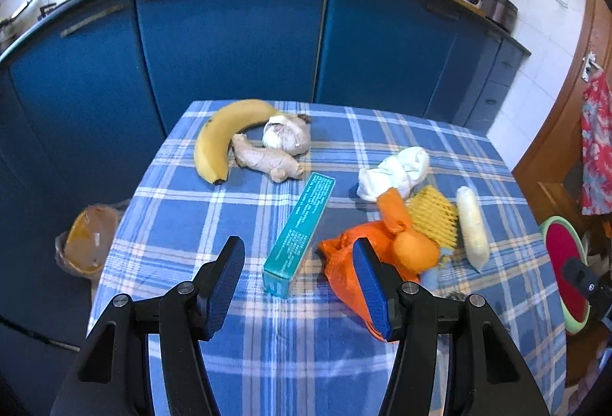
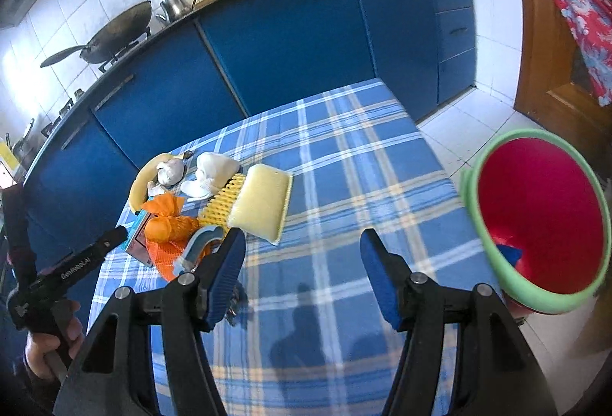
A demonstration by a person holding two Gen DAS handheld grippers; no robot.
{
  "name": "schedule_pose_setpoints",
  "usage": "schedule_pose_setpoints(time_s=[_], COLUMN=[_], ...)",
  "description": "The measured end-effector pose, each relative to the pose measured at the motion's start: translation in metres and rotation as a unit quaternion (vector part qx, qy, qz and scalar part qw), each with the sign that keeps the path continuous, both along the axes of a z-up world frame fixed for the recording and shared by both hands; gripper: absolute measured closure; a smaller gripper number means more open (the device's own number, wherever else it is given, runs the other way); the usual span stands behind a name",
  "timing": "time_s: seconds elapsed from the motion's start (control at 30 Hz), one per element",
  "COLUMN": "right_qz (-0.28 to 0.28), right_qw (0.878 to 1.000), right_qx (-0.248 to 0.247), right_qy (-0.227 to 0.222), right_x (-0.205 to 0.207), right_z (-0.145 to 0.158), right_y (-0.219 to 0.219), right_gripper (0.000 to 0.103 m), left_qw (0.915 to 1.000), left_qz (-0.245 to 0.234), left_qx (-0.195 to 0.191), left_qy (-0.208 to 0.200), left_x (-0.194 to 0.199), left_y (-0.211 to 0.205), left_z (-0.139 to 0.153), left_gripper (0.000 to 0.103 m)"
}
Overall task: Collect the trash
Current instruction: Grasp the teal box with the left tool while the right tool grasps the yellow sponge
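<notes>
On the blue plaid table [image 1: 267, 339] lie a teal carton [image 1: 300, 230], an orange net bag [image 1: 382, 244] with an orange in it, a crumpled white tissue [image 1: 394, 171], a yellow brush [image 1: 434, 217] and a pale sponge [image 1: 472, 226]. My left gripper [image 1: 298, 286] is open and empty, just above the near end of the carton. My right gripper [image 2: 302, 278] is open and empty over bare cloth [image 2: 344, 186], right of the sponge [image 2: 264, 203] and net bag [image 2: 172, 236]. A red bin with a green rim [image 2: 535, 217] stands at the table's right edge.
A banana [image 1: 218, 137], ginger [image 1: 267, 163] and garlic [image 1: 287, 137] lie at the far left of the table. Blue kitchen cabinets [image 1: 229, 33] stand behind. An orange-lined bin [image 1: 86, 240] sits on the floor left of the table. A wooden door [image 2: 554, 52] is at right.
</notes>
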State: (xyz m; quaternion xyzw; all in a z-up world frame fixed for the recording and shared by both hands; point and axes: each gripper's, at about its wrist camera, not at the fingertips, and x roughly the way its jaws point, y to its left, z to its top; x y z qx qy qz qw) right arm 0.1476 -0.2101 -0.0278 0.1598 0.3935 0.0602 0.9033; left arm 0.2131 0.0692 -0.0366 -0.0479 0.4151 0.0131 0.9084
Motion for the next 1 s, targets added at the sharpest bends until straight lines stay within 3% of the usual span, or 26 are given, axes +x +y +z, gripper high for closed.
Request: schedule_pose_setpoints(time_s=[0.73,0.8,1.0], right_qz=[0.038,0.039,0.04], right_qw=[0.998,0.997,0.997], right_qx=[-0.006,-0.006,0.003], right_qy=[0.058,0.061,0.065], right_x=[0.094,0.097,0.101], right_z=[-0.048,-0.052,-0.059], right_y=[0.059,0.061,0.064], right_gripper=[0.038,0.038,0.038], left_qw=[0.998,0.9975,0.9971], left_qz=[0.01,0.0,-0.013], left_qx=[-0.06,-0.068,-0.067], left_qy=[0.02,0.021,0.033], left_x=[0.039,0.039,0.041], left_y=[0.028,0.026,0.02], left_z=[-0.04,-0.042,-0.05], left_gripper=[0.043,0.051,0.056])
